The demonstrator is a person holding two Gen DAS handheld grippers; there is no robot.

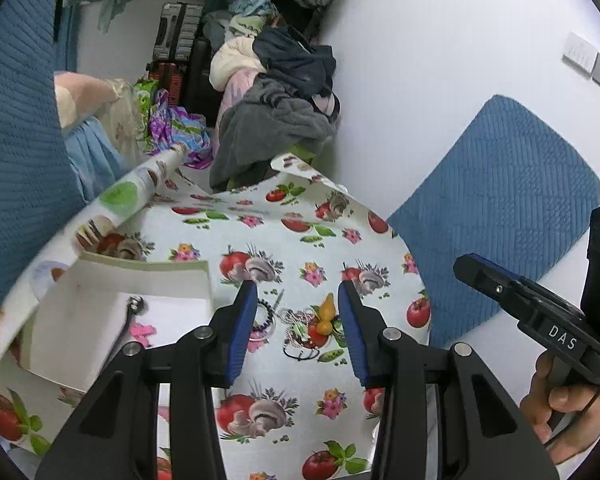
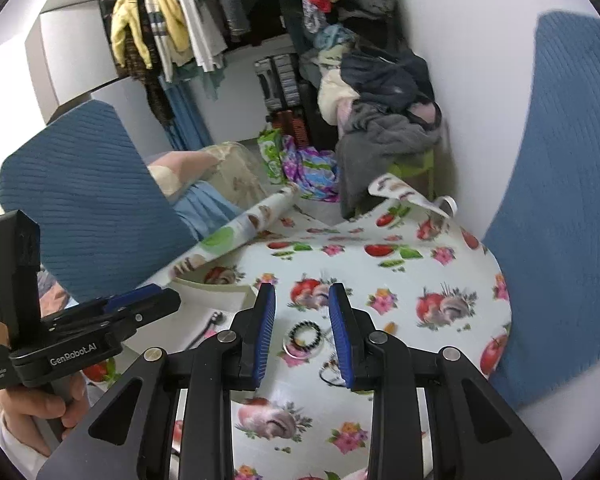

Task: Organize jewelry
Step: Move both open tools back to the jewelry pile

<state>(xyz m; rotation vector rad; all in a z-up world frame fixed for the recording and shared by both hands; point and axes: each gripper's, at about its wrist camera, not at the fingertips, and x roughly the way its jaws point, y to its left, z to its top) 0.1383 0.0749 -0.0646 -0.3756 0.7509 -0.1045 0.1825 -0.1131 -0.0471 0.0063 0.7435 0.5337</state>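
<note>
Pink clip (image 1: pixel 142 330); left wrist only

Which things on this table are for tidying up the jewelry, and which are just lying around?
For the job:
black bead bracelet
silver ring
white box
left gripper
right gripper

Just there:
pile of clothes
blue cushion
fruit-print tablecloth

Tablecloth (image 1: pixel 284 236) white, tomato-mushroom-flower print; chair backs (image 1: pixel 496 200) blue; box (image 1: pixel 100 312) white; beaded bracelet (image 2: pixel 305 333) black.
</note>
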